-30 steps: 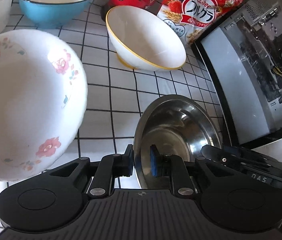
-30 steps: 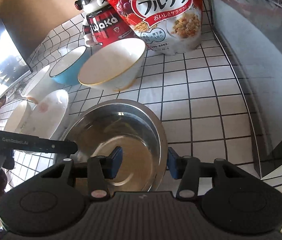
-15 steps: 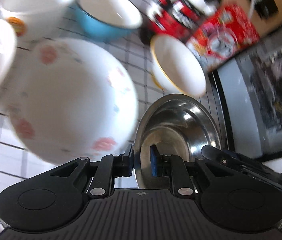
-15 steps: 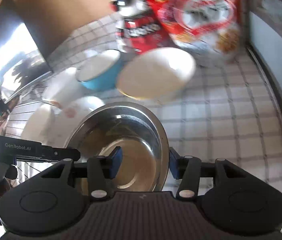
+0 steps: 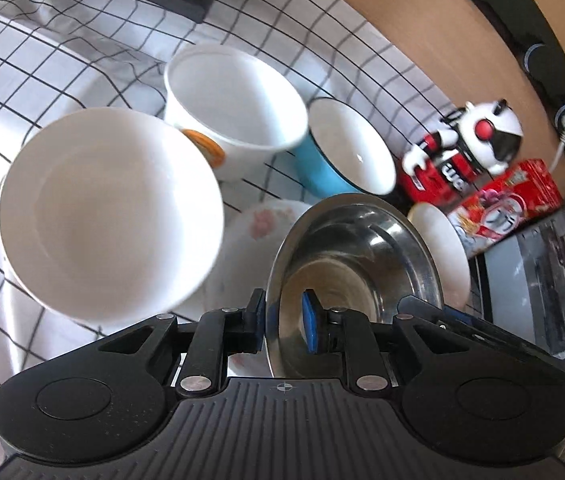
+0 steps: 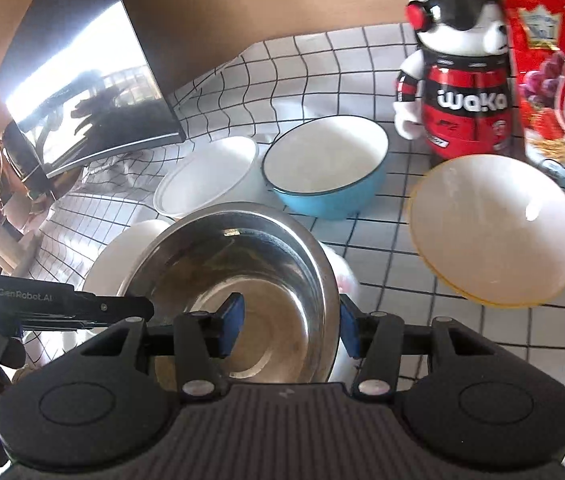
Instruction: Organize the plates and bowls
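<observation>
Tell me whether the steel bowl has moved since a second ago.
Yes. The steel bowl, held between both grippers, was beside the floral bowl; now it hangs over it, further from the cereal bag.

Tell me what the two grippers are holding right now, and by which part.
Both hold the steel bowl by its rim: left gripper on its near edge, jaws opening; right gripper across its near-right wall.

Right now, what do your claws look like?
Both are black plastic. Each claw has two jointed fingers with silver screws and blue pads at the tips, above a ribbed black base with a round disc on each side. The left claw shows in its own camera, the right claw in its own. Seen from the right camera, the left one's side carries small grey lettering, GenRobot.AI.
</observation>
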The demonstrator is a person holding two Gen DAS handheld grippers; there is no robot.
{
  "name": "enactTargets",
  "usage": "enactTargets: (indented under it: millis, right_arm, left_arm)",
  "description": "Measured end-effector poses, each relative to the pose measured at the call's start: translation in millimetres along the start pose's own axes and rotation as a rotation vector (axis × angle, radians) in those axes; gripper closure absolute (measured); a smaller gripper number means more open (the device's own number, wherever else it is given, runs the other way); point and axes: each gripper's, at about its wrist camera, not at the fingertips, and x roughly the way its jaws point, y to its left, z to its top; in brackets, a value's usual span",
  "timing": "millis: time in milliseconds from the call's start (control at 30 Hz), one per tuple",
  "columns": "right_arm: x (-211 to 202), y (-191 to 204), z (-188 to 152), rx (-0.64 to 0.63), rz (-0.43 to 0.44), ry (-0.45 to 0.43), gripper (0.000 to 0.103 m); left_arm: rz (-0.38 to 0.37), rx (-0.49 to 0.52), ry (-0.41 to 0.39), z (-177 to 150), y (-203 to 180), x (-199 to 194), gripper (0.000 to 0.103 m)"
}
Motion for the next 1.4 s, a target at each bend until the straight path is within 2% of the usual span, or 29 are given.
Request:
enactTargets:
  millis: [667, 900, 1133, 1300, 1400]
  right_arm:
    - [37.0, -14.3, 7.0, 0.065, -0.034, 0.062, 0.051]
    - [42.7, -17.6, 3.6, 0.082, -0.018, 0.080, 0.051]
    - [48.8, -20.8, -0.5, 0.081, -0.027, 0.082, 0.051]
    - [48.3, -20.2, -2.3, 0.067, -0.037, 0.064, 0.051]
    - [41.3, -14.0, -2.8, 0.032, -0.066, 0.023, 0.051]
  left_arm:
    - [0.037, 0.016, 0.098, 17.5, 12.6, 44.6, 0.082]
    - [0.069, 0.015, 0.107, 16.2, 11.8, 49.3, 0.082]
    - [0.064, 0.019, 0.100, 15.1, 11.6, 51.9, 0.082]
    - [0.065, 0.017, 0.095, 15.0, 11.9, 49.6, 0.082]
    - [0.062, 0.038, 0.076, 15.6, 10.8, 43.5, 0.080]
